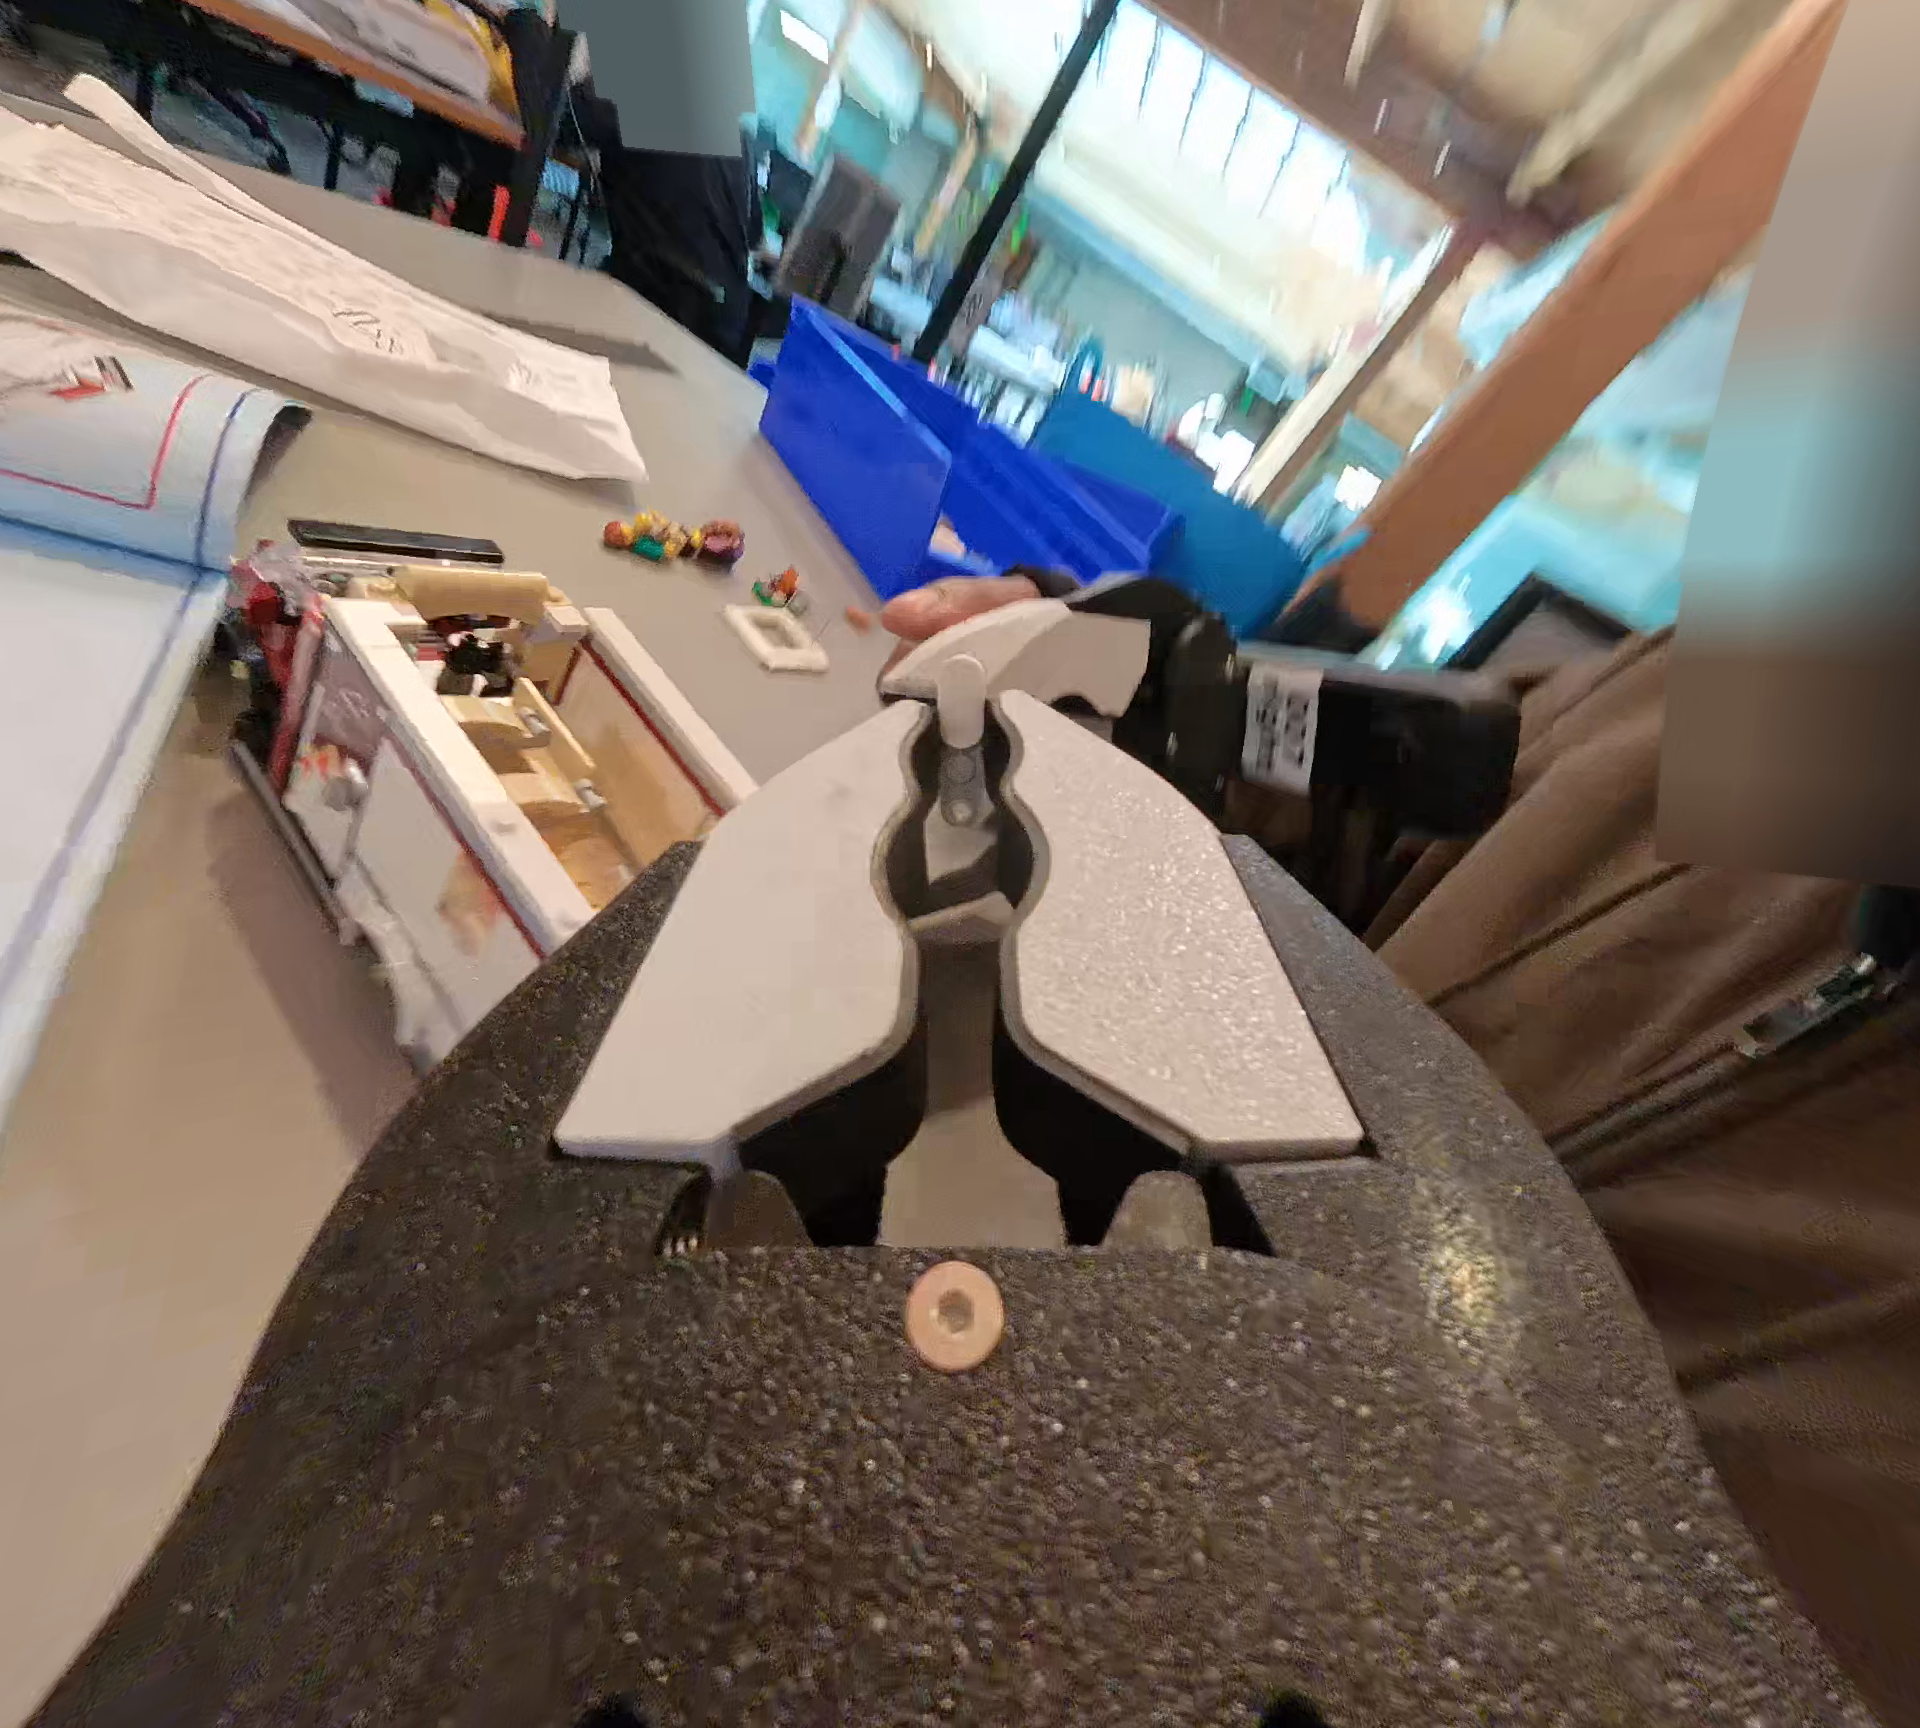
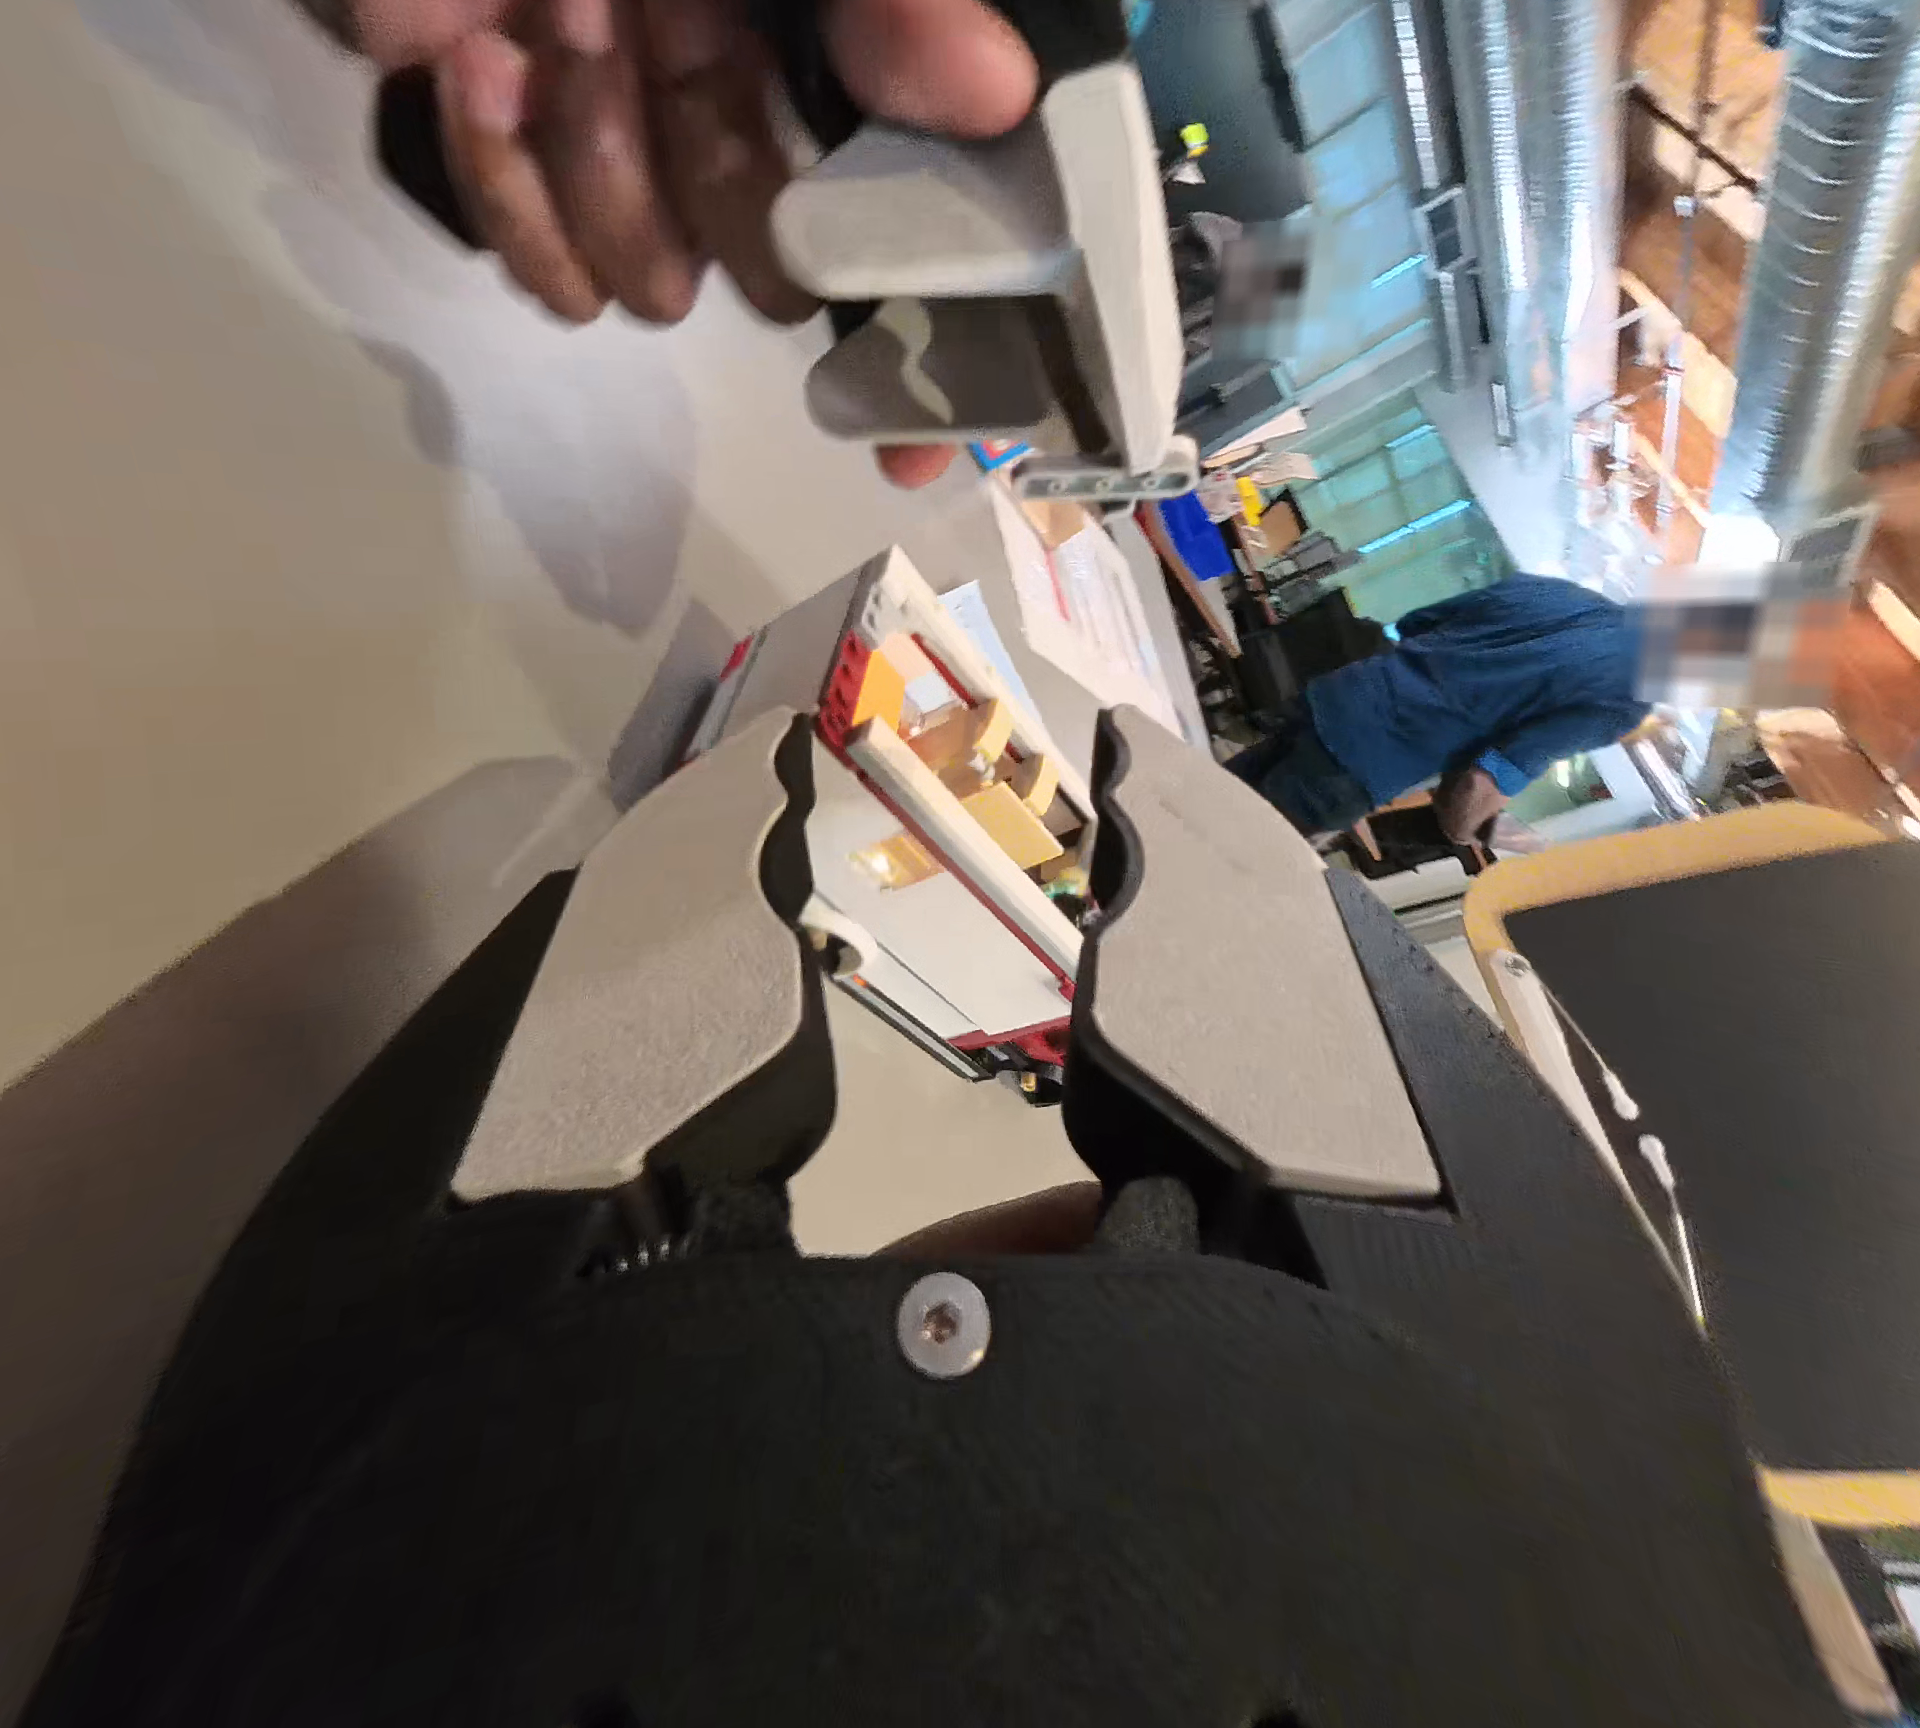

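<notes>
My left gripper (image 1: pixel 961 728) is shut on a small grey beam with holes (image 1: pixel 961 785) that carries a white peg (image 1: pixel 961 691). The beam stands out from between the fingertips, above the table. The right wrist view shows the same gripper from outside, held by a hand, with the grey beam (image 2: pixel 1101 483) at its tips. My right gripper (image 2: pixel 951 728) is open and holds nothing. A white, red and tan brick-built model (image 2: pixel 935 805) lies on the grey table beyond its fingers. The model (image 1: pixel 499 743) lies left of my left gripper. The right gripper (image 1: pixel 987 650) sits just behind the peg.
Blue bins (image 1: pixel 935 473) stand at the table's far side. A small pile of coloured pieces (image 1: pixel 675 535), a white frame piece (image 1: pixel 774 637) and a black flat item (image 1: pixel 395 540) lie near the model. Large paper sheets (image 1: pixel 312 307) cover the left. A black chair (image 2: pixel 1714 1107) is at the right. There is about 5 centimetres between the tips of the two grippers.
</notes>
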{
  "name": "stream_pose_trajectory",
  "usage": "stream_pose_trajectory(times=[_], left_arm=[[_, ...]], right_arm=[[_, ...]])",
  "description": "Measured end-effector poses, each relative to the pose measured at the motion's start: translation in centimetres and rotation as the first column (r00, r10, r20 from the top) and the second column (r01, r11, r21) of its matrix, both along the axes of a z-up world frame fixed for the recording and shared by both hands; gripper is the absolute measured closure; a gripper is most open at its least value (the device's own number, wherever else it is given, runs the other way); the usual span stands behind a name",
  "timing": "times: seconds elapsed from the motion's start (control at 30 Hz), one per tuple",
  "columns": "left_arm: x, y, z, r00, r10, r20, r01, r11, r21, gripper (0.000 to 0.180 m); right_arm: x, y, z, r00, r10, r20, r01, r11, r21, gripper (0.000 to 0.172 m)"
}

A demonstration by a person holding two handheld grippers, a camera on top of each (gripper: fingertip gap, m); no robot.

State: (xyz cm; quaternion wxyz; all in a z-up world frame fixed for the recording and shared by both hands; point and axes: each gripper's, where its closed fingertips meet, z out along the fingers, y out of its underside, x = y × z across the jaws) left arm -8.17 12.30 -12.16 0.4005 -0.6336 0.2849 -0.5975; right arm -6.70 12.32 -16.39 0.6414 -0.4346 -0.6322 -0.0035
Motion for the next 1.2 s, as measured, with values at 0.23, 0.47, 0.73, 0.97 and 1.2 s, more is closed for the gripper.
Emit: stream_pose_trajectory(times=[0.23, 0.47, 0.73, 0.97, 1.2], left_arm=[[2.4, -3.0, -1.1, 0.992, -0.008, 0.125, 0.027, 0.988, -0.149, 0.173], [3.6, -4.6, -2.9, 0.997, -0.048, 0.068, 0.061, 0.978, -0.198, 0.173], [3.7, -5.5, -4.4, 0.987, -0.135, -0.089, 0.119, 0.979, -0.167, 0.173], [3.6, -6.5, -5.0, 0.947, -0.289, -0.139, 0.257, 0.943, -0.211, 0.173], [3.6, -7.2, -5.8, 0.908, -0.393, -0.146, 0.339, 0.894, -0.294, 0.173]], right_arm=[[-0.8, -2.4, 1.6, 0.987, -0.069, -0.145, 0.070, 0.998, -0.003, 0.105], [-0.6, -3.1, 0.8, 0.992, -0.055, -0.111, 0.059, 0.998, 0.035, 0.125], [-0.5, -3.9, -0.7, 0.999, -0.006, -0.051, 0.006, 1.000, -0.005, 0.137], [-0.7, -4.9, -1.2, 0.995, 0.083, -0.046, -0.086, 0.994, -0.070, 0.137], [-0.6, -5.6, -2.2, 0.991, 0.137, -0.004, -0.137, 0.985, -0.102, 0.137]])
